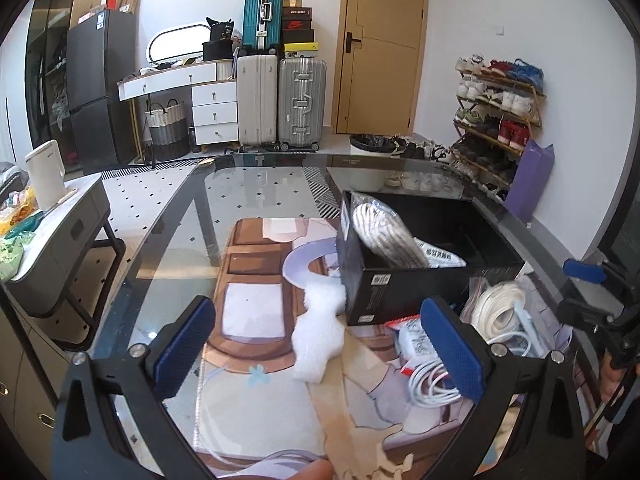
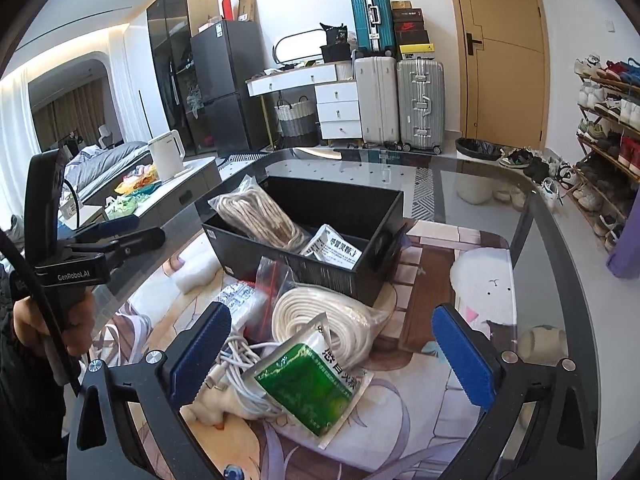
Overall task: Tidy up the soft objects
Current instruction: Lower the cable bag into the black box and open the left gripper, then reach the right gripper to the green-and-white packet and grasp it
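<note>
Left wrist view: the left tongs [image 1: 320, 344] stand wide open above the worktop [image 1: 248, 184], gripping nothing; a white foam piece [image 1: 320, 332] lies between the pads, untouched. The black box [image 1: 420, 256] holds a rope bundle [image 1: 384, 232]. Right wrist view: the right tongs [image 2: 332, 356] gape fully, empty, over a green sachet [image 2: 308, 384] and bagged white cord [image 2: 320, 320] beside the box [image 2: 320, 232].

- Black box [image 2: 352, 276] sits mid-table, open top. Bagged rope [image 2: 256, 216] fills its left end, white packet [image 2: 334, 252] beside it; right half is free.
- In front of the box: bagged white coil [image 2: 320, 320], green packet [image 2: 308, 384], white cable [image 2: 240, 368] crowd the mat.
- Left of the box, only white foam [image 1: 318, 340] lies on the mat.
- Glass table [image 1: 256, 192] beyond the box is clear.
</note>
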Available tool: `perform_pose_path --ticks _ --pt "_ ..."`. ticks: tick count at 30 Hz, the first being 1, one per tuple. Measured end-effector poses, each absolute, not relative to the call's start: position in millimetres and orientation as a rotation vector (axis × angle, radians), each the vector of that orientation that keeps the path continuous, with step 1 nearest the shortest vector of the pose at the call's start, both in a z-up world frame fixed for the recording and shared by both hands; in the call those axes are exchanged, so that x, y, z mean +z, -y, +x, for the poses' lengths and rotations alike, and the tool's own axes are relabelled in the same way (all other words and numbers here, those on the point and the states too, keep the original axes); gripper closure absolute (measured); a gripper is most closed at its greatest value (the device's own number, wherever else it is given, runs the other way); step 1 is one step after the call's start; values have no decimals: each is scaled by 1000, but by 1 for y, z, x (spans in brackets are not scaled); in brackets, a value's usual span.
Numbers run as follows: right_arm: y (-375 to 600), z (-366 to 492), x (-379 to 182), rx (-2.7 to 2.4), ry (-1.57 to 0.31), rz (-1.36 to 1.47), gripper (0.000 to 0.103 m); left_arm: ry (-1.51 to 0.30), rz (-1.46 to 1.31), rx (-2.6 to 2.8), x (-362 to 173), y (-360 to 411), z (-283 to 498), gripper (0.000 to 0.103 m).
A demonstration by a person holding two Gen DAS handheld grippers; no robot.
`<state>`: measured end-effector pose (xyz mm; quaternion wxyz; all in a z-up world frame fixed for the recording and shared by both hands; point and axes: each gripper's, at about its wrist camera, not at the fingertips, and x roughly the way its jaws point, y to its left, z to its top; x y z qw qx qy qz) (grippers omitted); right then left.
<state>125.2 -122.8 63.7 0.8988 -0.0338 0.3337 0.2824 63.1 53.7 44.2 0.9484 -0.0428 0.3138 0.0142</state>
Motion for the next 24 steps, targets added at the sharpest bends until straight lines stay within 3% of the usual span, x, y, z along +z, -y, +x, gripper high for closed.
perform_pose_path --ticks 24 --pt "124 125 32 649 -850 -208 1 -693 -82 10 31 -50 67 0"
